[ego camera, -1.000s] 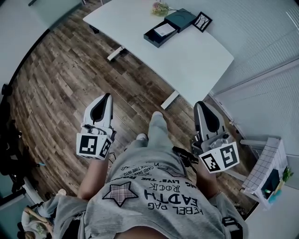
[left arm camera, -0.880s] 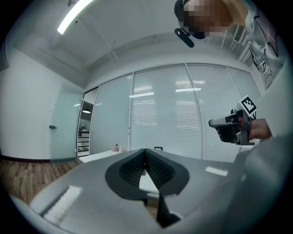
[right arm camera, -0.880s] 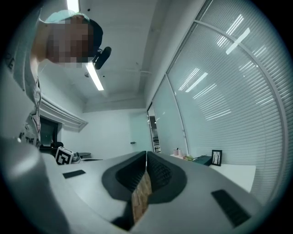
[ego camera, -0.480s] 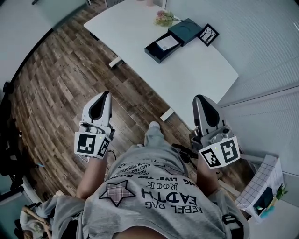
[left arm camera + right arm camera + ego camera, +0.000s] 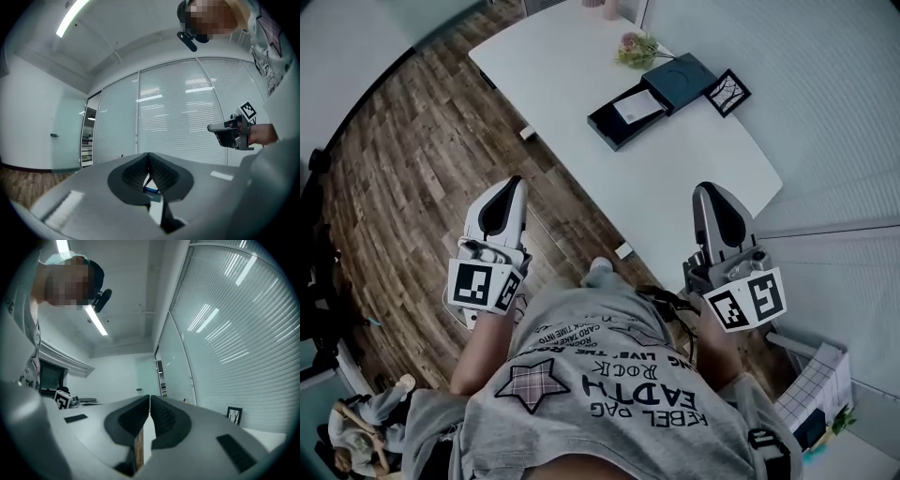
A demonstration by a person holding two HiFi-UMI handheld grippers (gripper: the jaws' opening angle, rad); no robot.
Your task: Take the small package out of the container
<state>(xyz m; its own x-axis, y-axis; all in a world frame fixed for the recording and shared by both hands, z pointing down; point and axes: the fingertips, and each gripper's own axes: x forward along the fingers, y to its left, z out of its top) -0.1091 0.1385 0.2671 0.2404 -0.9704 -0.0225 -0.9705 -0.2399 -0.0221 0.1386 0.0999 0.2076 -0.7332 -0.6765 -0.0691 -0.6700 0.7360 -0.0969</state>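
A person stands on a wood floor short of a white table (image 5: 572, 66), holding a gripper in each hand, both pointing level toward it. On the left, the left gripper (image 5: 512, 186) has its jaws closed tip to tip with nothing held; through the narrow gap beneath the tips its own view shows a sliver of dark blue, probably the distant container, though that is too small to be sure. Ahead and to the right of it, well apart from both grippers, the container (image 5: 614, 127) lies on the table: a dark, open, shallow box whose long axis runs diagonally, from near-left to far-right. The small package (image 5: 637, 106) lies flat inside it as a pale rectangle, toward the far-right end. Just beyond sit a dark lid (image 5: 680, 73), a spray of flowers (image 5: 636, 47) and a small picture frame (image 5: 727, 92). On the right, the right gripper (image 5: 709, 192) is also closed and empty, and looks slightly nearer the container, which lies ahead and to its left. The package's thickness and its fit against the box walls cannot be made out, and neither gripper view shows it clearly.
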